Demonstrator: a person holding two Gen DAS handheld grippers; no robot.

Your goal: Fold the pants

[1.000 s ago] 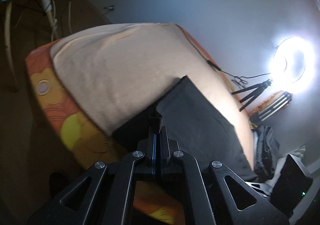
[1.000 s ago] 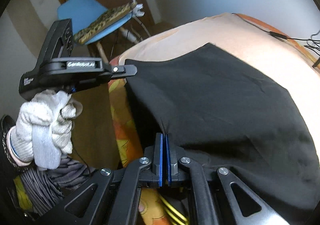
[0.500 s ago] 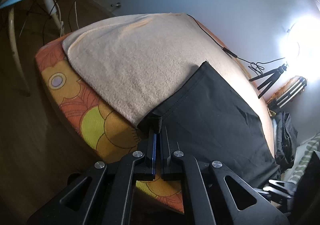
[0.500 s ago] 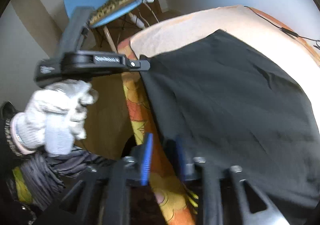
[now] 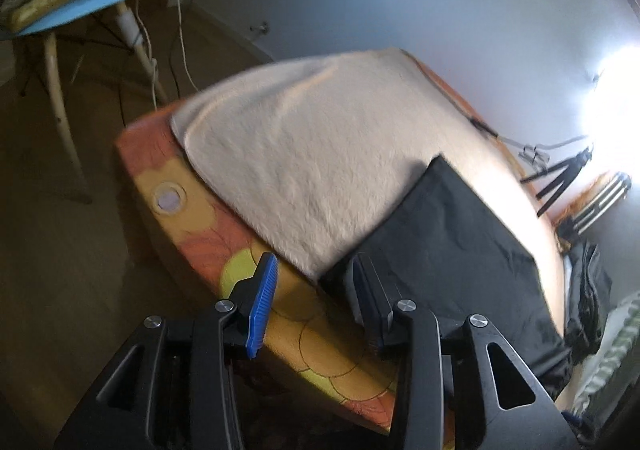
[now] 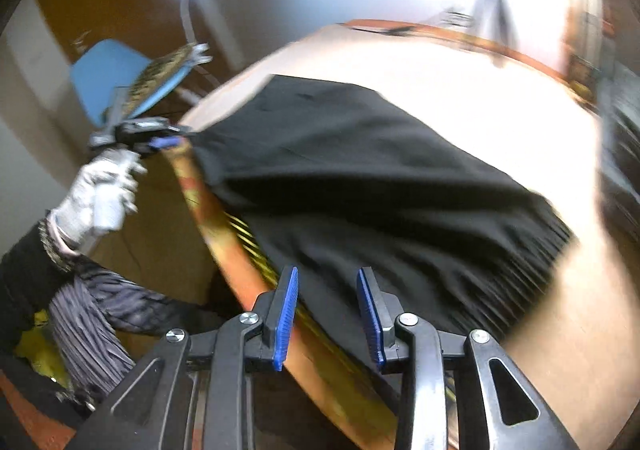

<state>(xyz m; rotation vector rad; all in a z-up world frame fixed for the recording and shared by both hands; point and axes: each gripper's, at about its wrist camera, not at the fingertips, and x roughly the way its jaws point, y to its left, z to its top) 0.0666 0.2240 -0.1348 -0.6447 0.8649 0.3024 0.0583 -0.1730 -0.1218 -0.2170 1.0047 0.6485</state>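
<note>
Both tongs, left gripper [image 5: 310,292] and right gripper [image 6: 326,316], hold nothing; left jaws are opening. Pants [image 6: 360,170] lie released at frame centre; next fold needs a new grip.

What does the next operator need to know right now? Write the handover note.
Left claw: jaws opening, nothing pinched; the near corner of the pants lies just off its right pad.
Right claw: open, empty, over the pants' near edge.
Pants: black, spread flat on the cream towel covering the bed, one edge hanging slightly over the bed's side.
Done: pants laid out and let go.
Left: pick new corners, fold, flatten. The right view is blurred, so check creases before gripping.
</note>
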